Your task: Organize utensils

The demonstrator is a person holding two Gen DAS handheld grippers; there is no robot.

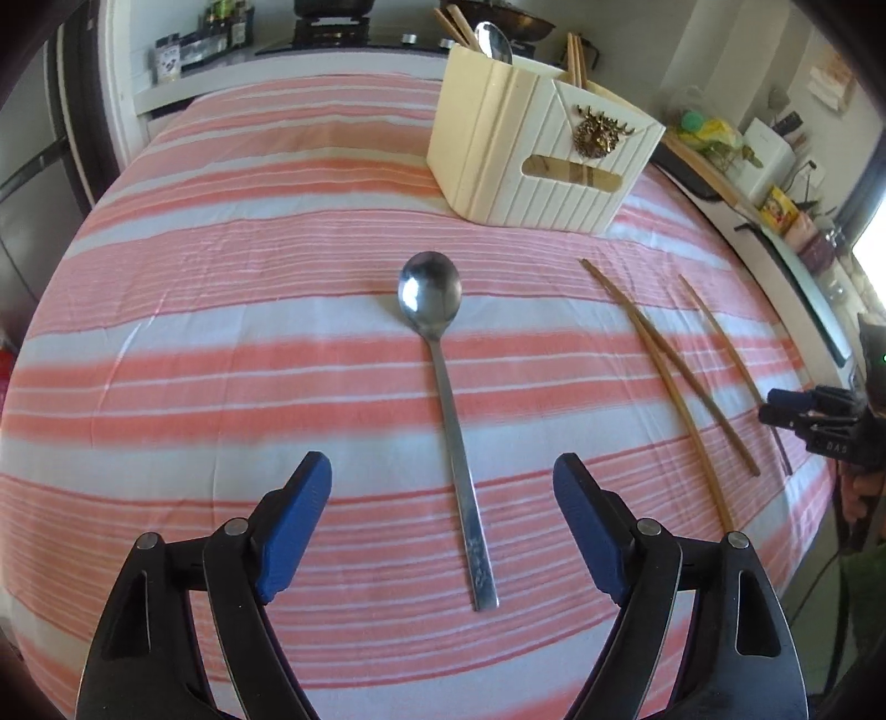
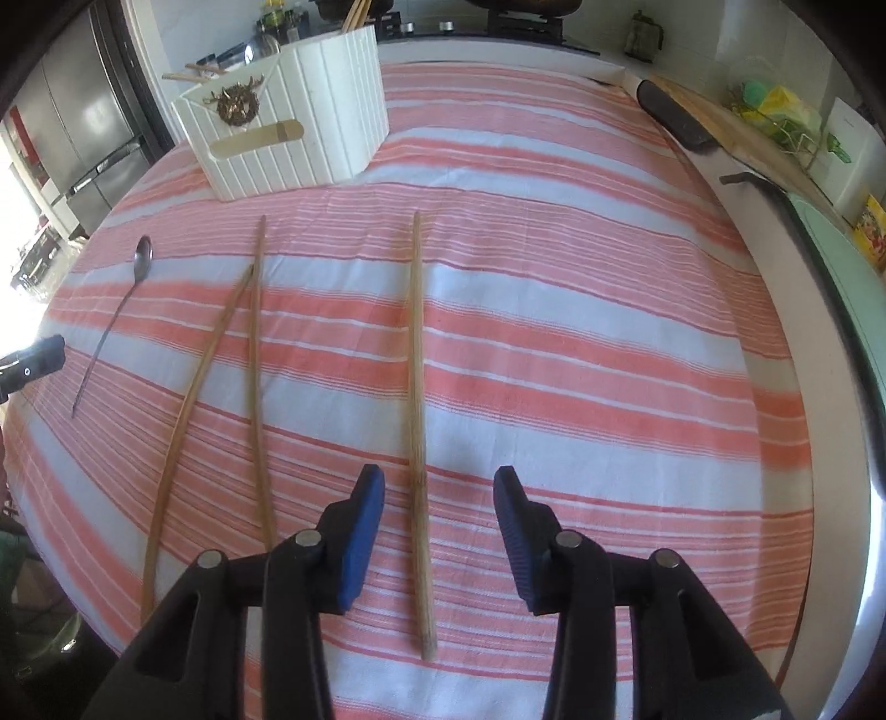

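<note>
Both grippers' jaws released, left gripper [image 1: 443, 498] over spoon [image 1: 443, 387], right gripper [image 2: 439, 498] over chopstick [image 2: 418, 432]

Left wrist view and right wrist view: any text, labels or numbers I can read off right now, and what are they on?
None can be read with confidence.
Right hand-held gripper, body at the left wrist view's right edge: pale markings, too small to read.
Spoon handle: faint engraving, no legible text.
Utensil holder: gold ornament only, no words.
Yellow packet and bottles on the counters: print too blurred.
</note>
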